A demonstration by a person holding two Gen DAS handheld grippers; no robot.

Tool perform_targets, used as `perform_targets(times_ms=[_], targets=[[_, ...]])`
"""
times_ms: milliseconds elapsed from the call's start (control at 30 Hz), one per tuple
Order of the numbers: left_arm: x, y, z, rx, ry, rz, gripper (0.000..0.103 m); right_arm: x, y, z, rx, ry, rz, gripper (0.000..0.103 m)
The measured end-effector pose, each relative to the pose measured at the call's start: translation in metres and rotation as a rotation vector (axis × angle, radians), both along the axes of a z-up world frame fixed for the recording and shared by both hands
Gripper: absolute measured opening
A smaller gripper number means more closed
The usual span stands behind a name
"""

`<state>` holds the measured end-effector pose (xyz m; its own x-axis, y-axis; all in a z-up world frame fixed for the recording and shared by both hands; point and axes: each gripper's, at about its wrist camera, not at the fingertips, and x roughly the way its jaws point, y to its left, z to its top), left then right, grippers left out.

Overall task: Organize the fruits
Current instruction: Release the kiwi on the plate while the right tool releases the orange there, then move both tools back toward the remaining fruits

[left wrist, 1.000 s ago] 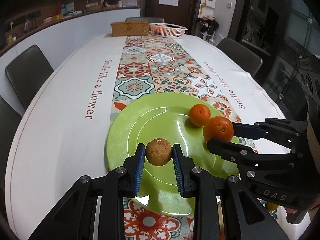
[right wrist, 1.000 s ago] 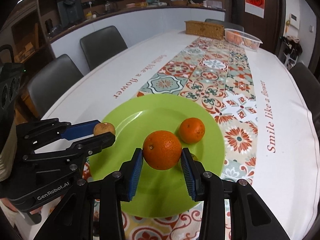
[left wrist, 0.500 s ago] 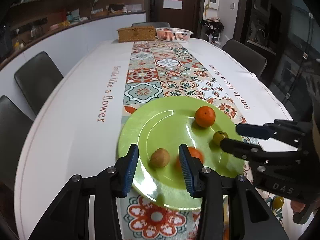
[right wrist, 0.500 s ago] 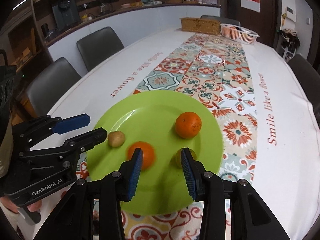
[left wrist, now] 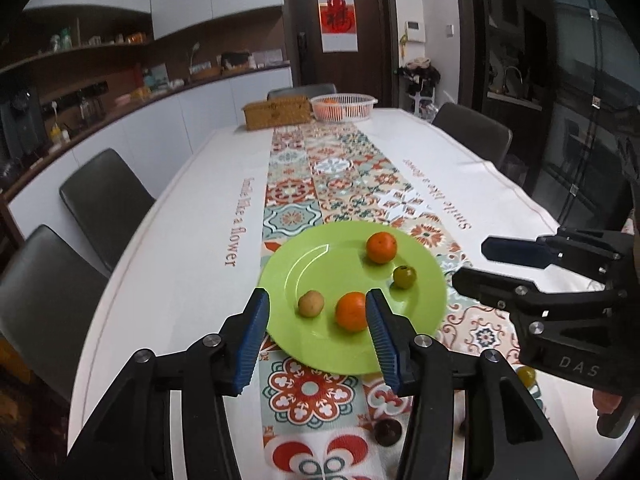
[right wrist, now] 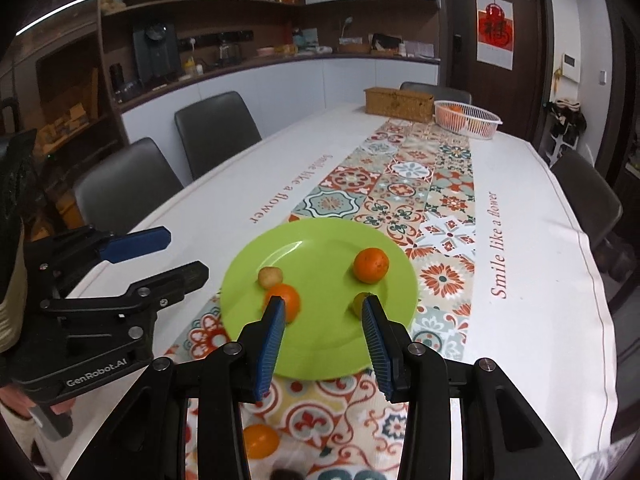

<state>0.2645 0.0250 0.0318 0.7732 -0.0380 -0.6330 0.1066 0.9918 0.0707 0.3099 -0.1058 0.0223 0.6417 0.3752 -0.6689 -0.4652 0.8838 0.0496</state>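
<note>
A green plate point(left wrist: 320, 264) point(right wrist: 320, 260) lies on the patterned table runner. On it rest a small brown fruit point(left wrist: 311, 303) point(right wrist: 270, 276), a near orange point(left wrist: 351, 311) point(right wrist: 286, 298), a far orange point(left wrist: 381, 247) point(right wrist: 371, 265) and a small green fruit point(left wrist: 404, 276) point(right wrist: 358, 303). My left gripper point(left wrist: 316, 300) point(right wrist: 187, 253) hovers above the plate's near edge, jaws opening, gripping nothing. My right gripper point(right wrist: 324, 300) point(left wrist: 472, 261) hangs beside it over the plate's right side, open and empty.
Loose fruit lies on the cloth near me: an orange-yellow one point(right wrist: 260, 440), a dark one point(left wrist: 387, 432), a greenish one point(left wrist: 526, 375). A white basket point(left wrist: 344, 106) and a wicker box point(left wrist: 277, 112) stand at the far end. Grey chairs point(left wrist: 106, 200) line the table's sides.
Both grippers let go of their fruit, the brown one and an orange, which now lie on the plate. Both pulled back and up; the left jaws spread wider.
</note>
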Motion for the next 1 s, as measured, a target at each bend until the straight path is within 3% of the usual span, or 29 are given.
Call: perform_targets(times_ms=[500,1000], targets=[[-0.080,-0.011,0.017,-0.037,-0.074,0.023,0.063,-0.073,-0.015,0.012,0.027,-0.061,-0.001,0.048],[-0.134,-0.020,-0.011,-0.067,-0.087,0.027,0.069,-0.122,-0.028,-0.004,0.023,-0.075,-0.015,0.048]])
